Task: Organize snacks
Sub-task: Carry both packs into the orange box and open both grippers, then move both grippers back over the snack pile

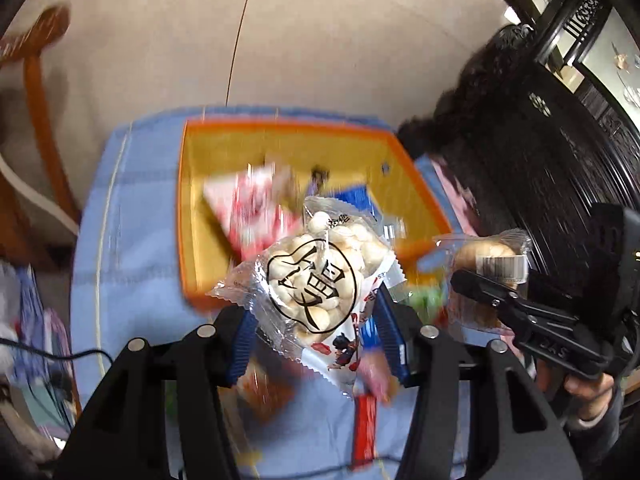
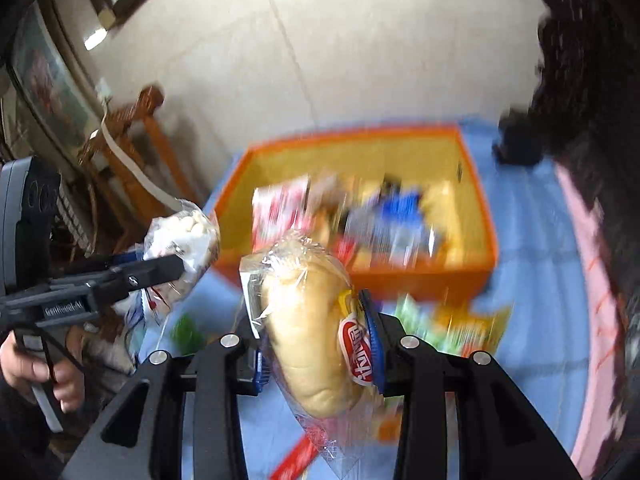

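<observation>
A clear bag of small white puffs (image 1: 316, 272) with a large black character hangs above the blue cloth, and my left gripper (image 1: 316, 320) is shut on its lower half. A wrapped bread roll (image 2: 308, 320) with a red and yellow label stands upright between the blue pads of my right gripper (image 2: 316, 336), which is shut on it. Both packs are held in the air in front of the orange box (image 1: 280, 124), which holds several blurred snack packs. The right gripper (image 1: 480, 292) with the roll (image 1: 484, 252) shows at the right of the left wrist view. At the left of the right wrist view are the left gripper (image 2: 168, 268) and the puff bag (image 2: 184, 232).
Loose snack packs (image 2: 452, 320) lie on the blue cloth (image 1: 132, 240) near the box's (image 2: 420, 276) front wall. A wooden chair (image 2: 132, 136) stands at the left. Dark carved furniture (image 1: 540, 168) lines the right. A person's hand (image 2: 44, 372) grips the left handle.
</observation>
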`<state>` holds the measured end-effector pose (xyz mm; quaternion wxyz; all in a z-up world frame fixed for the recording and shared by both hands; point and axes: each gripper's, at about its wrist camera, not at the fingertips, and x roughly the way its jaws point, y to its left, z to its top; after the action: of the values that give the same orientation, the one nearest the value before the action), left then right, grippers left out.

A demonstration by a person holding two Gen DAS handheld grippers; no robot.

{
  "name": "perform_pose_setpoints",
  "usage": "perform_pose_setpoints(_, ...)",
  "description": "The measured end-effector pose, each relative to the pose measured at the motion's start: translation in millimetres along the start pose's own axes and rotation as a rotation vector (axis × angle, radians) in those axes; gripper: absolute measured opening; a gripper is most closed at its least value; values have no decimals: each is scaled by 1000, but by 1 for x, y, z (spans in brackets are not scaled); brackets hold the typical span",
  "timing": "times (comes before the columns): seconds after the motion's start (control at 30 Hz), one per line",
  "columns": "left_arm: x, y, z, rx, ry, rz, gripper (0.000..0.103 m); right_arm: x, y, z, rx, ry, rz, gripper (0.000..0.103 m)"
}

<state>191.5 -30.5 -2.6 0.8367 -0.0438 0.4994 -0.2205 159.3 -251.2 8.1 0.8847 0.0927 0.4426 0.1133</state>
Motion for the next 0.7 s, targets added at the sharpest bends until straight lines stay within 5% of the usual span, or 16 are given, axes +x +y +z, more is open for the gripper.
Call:
perform_pose_setpoints(0.17, 43, 6, 55, -77, 32, 9, 55, 51, -5, 49, -71, -52, -166, 40)
perform_pose_setpoints(0.23, 60, 10, 65, -135, 44, 65, 88, 73, -13, 55, -74, -30, -226, 53)
perform_pose_setpoints(0.3, 61, 16, 62, -176, 14, 85, 98, 82, -20, 51, -23, 2, -213, 69)
perform_pose_setpoints(0.43, 67, 29, 41, -147, 64, 105, 98, 71, -28, 23, -1, -25, -219, 94)
perform_pose_setpoints(0.7, 49, 69, -22, -179, 123, 135, 98, 50, -28, -43, 52, 31, -200, 99)
